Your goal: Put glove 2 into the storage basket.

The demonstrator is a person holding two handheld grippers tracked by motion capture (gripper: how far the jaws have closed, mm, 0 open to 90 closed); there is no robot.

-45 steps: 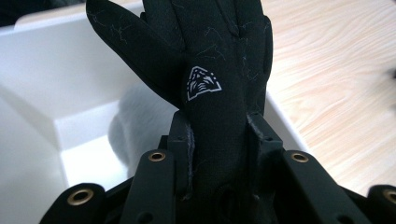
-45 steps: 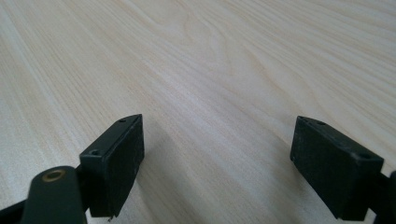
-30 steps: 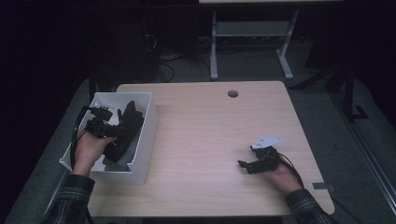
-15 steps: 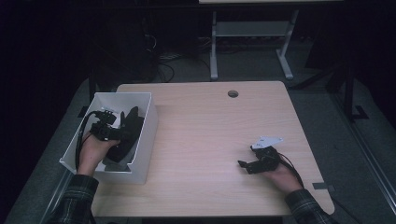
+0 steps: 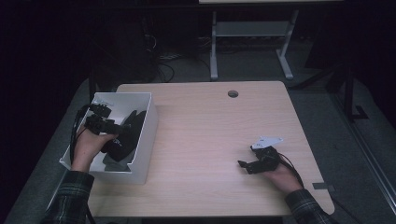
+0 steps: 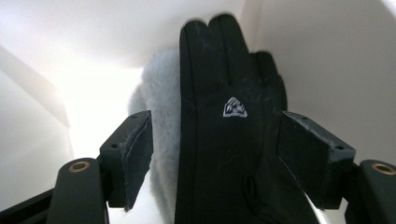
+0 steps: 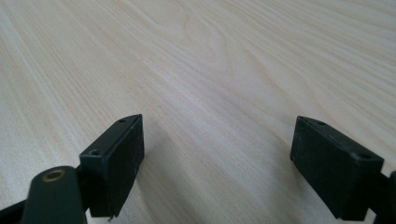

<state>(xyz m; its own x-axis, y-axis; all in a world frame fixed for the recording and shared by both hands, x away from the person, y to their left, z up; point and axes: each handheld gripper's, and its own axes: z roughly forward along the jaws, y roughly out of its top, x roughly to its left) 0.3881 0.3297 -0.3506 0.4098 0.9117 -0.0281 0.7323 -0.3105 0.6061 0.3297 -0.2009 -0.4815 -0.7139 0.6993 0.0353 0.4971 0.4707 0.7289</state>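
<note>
Two grippers work over one light wooden table [image 5: 205, 135], and the largest thing on it is the white box [image 5: 144, 135] at its left edge, open at the top. Inside the box lies a black glove [image 6: 219, 140], its fingers pointing toward the far wall of the box and its cuff toward the near side, so its long axis runs near to far, in line with the left gripper's own reach. The left gripper [image 6: 215, 158] is down inside the box, and the left gripper view shows its jaws spread wide with the glove lying between them: the left pad stands just off a pale grey furry lining [image 6: 159, 121] that bulges out beside the glove, the right pad a little apart from the glove's right edge, so nothing is held yet. Closing would likely pinch the glove across its width, lining included. The glove is a smooth, dark, stretchy-looking fabric flecked with lint, with a small white triangular logo [image 6: 235, 108] on its back. The right gripper [image 5: 254, 164] rests well apart on the right of the table, near the front edge, its jaws likewise wide open over bare wood and holding nothing; the left hand is plainly the nearer one to the glove.
</note>
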